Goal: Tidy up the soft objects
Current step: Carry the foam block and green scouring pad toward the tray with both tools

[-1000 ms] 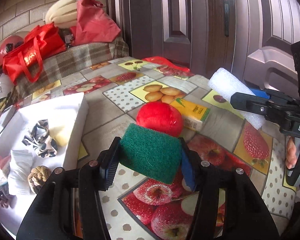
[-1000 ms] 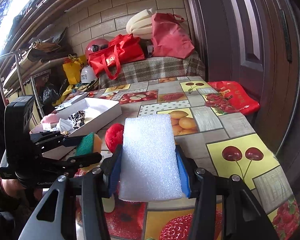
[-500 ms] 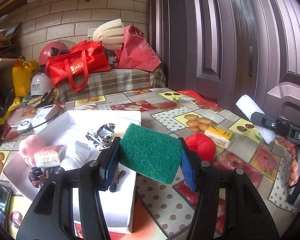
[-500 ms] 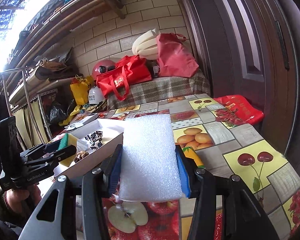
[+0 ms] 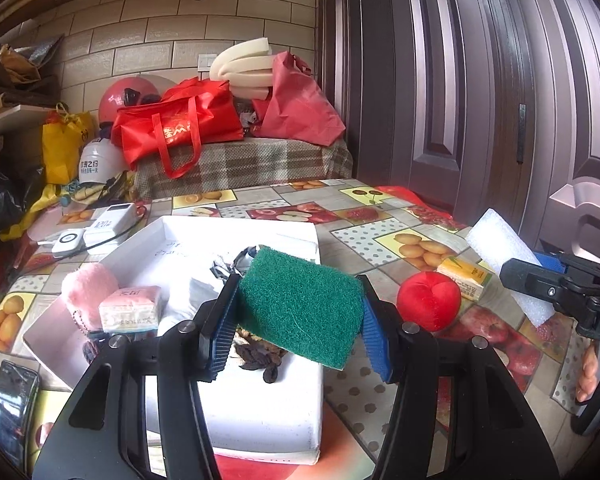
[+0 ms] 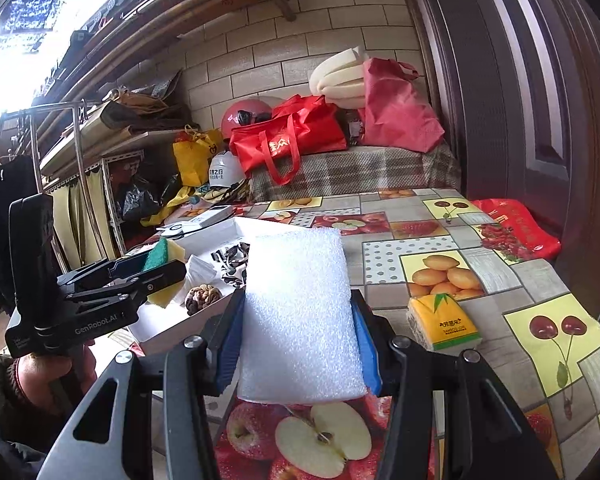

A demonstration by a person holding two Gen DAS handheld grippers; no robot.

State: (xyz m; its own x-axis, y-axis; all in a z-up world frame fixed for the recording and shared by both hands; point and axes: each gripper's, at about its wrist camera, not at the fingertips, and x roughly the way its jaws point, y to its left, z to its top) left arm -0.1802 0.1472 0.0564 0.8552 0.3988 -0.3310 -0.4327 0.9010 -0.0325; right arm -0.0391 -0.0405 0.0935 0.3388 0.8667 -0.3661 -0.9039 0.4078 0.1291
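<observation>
Over the white box (image 5: 284, 236), the left gripper (image 5: 296, 316) pinches a green scouring sponge (image 5: 300, 304) — light, squashy, best held by its edges; the right gripper (image 6: 300, 344) clamps a featherlight foam sheet (image 6: 300, 312) beside it.

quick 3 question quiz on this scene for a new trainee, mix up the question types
1. True or false: the left gripper is shut on a green scouring sponge.
2. What does the right gripper hold? A) red plush ball B) white foam block C) tissue pack
3. Fill in: the pink plush lies in the white ____.

Key:
1. True; the pads press its sides.
2. B, the white foam block. The red plush ball and the tissue pack lie on the tablecloth.
3. Box.
</observation>
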